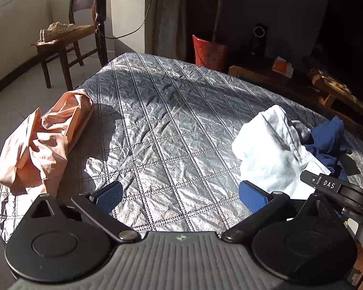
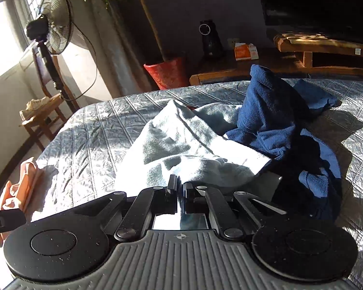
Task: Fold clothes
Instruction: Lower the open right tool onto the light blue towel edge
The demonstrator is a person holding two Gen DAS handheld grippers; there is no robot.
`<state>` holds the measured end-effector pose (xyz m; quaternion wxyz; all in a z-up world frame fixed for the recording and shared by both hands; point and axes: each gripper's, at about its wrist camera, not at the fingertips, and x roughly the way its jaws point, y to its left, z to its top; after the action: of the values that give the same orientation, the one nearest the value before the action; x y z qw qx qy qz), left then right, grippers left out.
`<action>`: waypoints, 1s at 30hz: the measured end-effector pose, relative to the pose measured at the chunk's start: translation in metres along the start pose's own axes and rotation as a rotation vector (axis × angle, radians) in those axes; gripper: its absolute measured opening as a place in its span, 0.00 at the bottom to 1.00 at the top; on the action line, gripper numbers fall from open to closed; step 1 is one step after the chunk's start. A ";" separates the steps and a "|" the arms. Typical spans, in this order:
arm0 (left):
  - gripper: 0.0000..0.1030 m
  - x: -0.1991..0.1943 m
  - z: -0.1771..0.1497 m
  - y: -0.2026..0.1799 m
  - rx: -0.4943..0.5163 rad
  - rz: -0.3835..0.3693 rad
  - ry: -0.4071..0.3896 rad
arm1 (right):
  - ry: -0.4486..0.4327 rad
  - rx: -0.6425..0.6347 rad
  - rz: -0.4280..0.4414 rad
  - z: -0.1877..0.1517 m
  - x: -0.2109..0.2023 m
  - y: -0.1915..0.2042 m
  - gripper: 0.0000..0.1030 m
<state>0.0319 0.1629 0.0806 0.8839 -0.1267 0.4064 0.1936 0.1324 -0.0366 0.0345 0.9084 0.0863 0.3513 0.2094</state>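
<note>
Right tool (image 2: 179, 187), white garment (image 2: 181, 145) lengthwise ahead

Pale garment (image 2: 181, 149) hides the dark blue garment's (image 2: 273, 111) lower edge.

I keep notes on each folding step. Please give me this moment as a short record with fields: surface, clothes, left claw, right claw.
surface: grey quilted bedspread
clothes: peach garment crumpled at the left edge; white fleece garment heaped against a dark blue fleece garment on the right
left claw: open, over bare quilt, holding nothing
right claw: shut at the near edge of the white fleece; whether cloth is pinched cannot be told
</note>
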 end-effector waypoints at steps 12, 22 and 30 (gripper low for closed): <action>0.99 -0.003 0.006 0.020 -0.036 0.069 -0.031 | -0.127 0.149 0.100 -0.056 -0.162 -0.038 0.04; 0.99 -0.006 0.005 0.008 -0.015 0.027 -0.028 | 0.098 -0.200 0.184 -0.070 -0.210 -0.018 0.17; 0.99 -0.003 0.001 0.002 0.010 0.011 -0.008 | -0.047 -0.082 0.138 -0.042 -0.219 -0.026 0.73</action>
<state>0.0301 0.1644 0.0835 0.8850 -0.1193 0.4047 0.1968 -0.0334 -0.1564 0.1271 0.9026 0.0780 0.3143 0.2836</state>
